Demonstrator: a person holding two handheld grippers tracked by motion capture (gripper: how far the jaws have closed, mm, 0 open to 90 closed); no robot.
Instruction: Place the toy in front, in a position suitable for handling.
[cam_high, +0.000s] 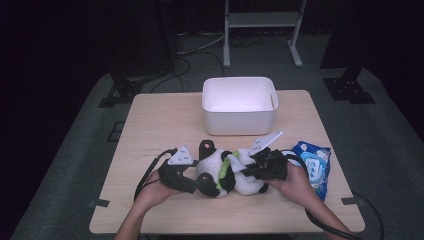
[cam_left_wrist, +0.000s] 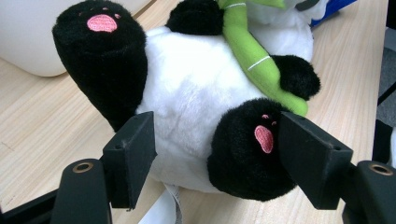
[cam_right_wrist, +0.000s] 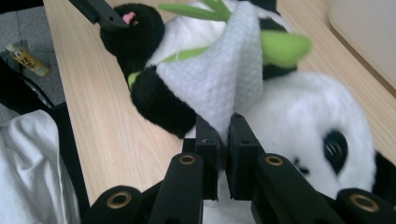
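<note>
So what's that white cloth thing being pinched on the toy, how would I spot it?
Start at the white bin on the wooden table; just in front lies a plush panda. The wipe drapes over its belly, pinched by the right gripper. Unlike the fluffy fur, it is thin, flat and dimpled.

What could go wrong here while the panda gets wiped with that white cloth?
The right gripper pinches only a corner of the white cloth, so it may slip free. The left gripper clamps just one foot of the panda, so the toy might twist or slide on the table.
</note>
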